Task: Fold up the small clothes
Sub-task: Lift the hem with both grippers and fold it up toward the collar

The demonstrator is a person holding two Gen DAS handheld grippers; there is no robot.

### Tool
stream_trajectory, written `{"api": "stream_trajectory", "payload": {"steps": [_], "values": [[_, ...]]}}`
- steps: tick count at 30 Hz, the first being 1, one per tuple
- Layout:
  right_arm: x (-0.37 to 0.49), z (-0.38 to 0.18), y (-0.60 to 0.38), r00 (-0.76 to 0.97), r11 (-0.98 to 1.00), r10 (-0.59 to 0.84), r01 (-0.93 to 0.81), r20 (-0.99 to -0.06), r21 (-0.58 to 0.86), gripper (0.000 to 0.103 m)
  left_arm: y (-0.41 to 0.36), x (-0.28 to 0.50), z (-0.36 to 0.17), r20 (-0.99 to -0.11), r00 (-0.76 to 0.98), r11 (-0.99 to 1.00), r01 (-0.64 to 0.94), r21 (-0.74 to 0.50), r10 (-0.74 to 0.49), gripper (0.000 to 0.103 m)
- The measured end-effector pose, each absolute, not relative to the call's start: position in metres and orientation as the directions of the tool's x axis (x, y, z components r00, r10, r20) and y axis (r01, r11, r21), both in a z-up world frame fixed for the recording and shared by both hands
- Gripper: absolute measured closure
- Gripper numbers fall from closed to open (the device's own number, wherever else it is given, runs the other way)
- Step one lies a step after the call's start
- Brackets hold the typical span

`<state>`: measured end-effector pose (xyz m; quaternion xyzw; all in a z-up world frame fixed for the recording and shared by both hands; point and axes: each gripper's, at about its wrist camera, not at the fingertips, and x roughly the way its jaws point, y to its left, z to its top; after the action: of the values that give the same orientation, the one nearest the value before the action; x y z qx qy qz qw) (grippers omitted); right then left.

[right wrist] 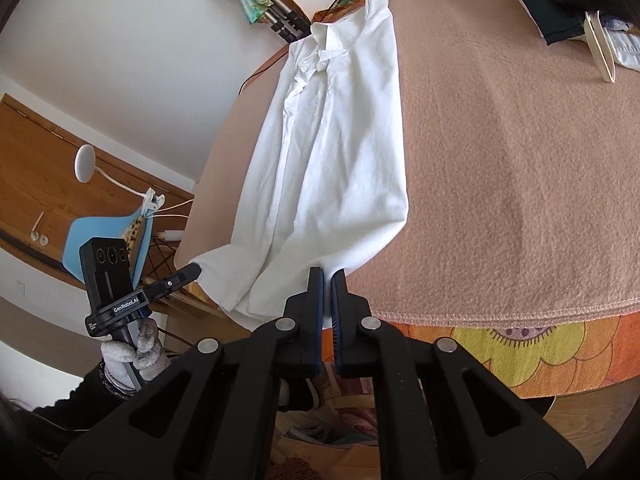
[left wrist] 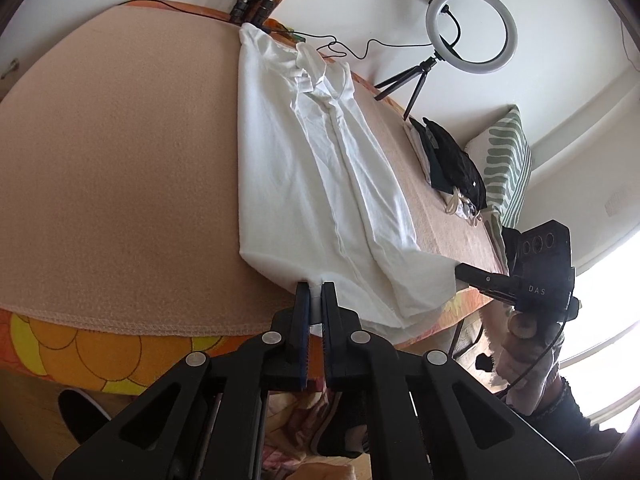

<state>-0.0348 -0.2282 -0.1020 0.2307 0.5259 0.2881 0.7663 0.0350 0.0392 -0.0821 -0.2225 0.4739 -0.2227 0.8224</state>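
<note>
White cotton shirt point(left wrist: 320, 168) lies lengthwise on the peach blanket point(left wrist: 120, 168), collar toward the top centre of the left wrist frame, hem at the lower centre; sides look already folded in, so it's a long narrow strip. My left gripper point(left wrist: 316, 292) sits at the hem, jaws narrow with a bit of white fabric between them, so I'd say it's pinching the hem on that side. My right gripper point(right wrist: 327, 280) is at the hem too, lower centre of the right wrist frame, jaws narrow, tips right at the cloth edge; can't tell for sure if fabric is actually caught between them or just behind. In the left wrist view the right gripper shows at the right edge, finger tip touching the hem corner that hangs over the table edge. Step in hand, my guess: grab both hem corners for the bottom-to-collar fold. Next move needs both grips secure, then lift evenly and carry the hem up toward the collar point(right wrist: 324, 36), keeping the side folds from spilling open. Risk: the overhanging corner slips. Dark clothes pile point(left wrist: 452, 160) at right, well apart from shirt.
</note>
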Motion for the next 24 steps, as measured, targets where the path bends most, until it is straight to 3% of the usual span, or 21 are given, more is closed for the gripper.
{"api": "stream_trajectory", "payload": {"steps": [12, 24], "values": [[0.024, -0.085, -0.221, 0.351, 0.761, 0.643, -0.189, -0.681, 0.621, 0.098, 0.042, 0.099, -0.072, -0.686, 0.507, 0.835, 0.139, -0.533, -0.522, 0.099], [0.077, -0.125, -0.219, 0.33, 0.788, 0.596, -0.061, -0.732, 0.613, 0.098, 0.041, 0.141, -0.096, -0.716, 0.507, 0.859, 0.106, -0.501, -0.48, 0.099]]}}
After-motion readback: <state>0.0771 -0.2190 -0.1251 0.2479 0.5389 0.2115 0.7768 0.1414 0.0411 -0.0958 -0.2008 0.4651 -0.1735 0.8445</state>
